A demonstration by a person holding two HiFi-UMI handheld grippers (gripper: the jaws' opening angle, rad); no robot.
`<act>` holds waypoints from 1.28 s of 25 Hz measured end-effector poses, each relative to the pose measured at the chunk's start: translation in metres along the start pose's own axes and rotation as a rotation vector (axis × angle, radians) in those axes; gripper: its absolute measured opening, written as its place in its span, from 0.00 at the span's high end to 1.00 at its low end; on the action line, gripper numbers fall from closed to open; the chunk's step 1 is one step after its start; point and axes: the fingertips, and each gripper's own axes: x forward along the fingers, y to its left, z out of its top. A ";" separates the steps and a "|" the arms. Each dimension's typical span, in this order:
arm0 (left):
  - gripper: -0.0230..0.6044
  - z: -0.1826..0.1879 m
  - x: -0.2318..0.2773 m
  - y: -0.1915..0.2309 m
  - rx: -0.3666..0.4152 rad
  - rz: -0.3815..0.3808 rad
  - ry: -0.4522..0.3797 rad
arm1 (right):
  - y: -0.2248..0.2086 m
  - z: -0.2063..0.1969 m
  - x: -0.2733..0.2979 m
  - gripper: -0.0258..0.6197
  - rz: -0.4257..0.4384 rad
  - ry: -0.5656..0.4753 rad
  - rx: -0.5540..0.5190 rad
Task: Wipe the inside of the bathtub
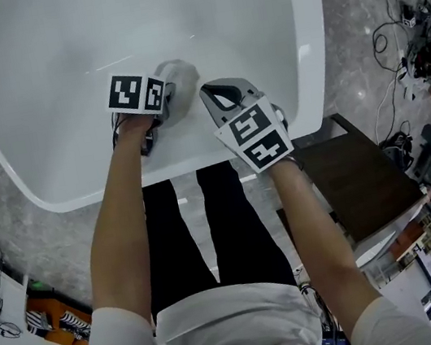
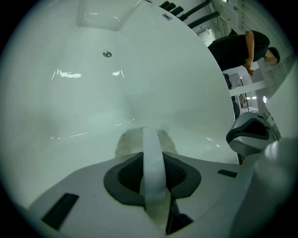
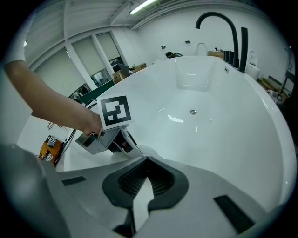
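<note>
White bathtub (image 1: 47,156), upper frame | left gripper (image 1: 170,101) clenched on cloth (image 1: 179,75), centre | right gripper (image 1: 214,93) closed, empty | wiping apparently under way, coverage unclear.

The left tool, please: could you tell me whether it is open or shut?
Shut on the cloth: in the left gripper view the left tool has its jaws clamped on a white fold of it, inside the bathtub.

A dark brown wooden cabinet (image 1: 358,184) stands at the right of the head view on grey stone-patterned floor (image 1: 70,234), with black cables (image 1: 387,38) tangled at the upper right. A black curved tap (image 3: 219,23) rises at the upper right of the right gripper view. A person in black (image 2: 237,49) stands at the upper right of the left gripper view.
</note>
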 end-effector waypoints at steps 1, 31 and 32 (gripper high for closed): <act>0.81 -0.002 -0.003 0.003 0.000 0.002 -0.003 | 0.003 0.002 0.002 0.93 0.002 0.000 -0.003; 0.81 -0.063 -0.094 0.129 -0.063 0.062 -0.042 | 0.099 0.058 0.064 0.93 0.085 0.027 -0.135; 0.81 -0.064 -0.097 0.133 -0.065 0.063 -0.045 | 0.101 0.059 0.066 0.93 0.087 0.028 -0.140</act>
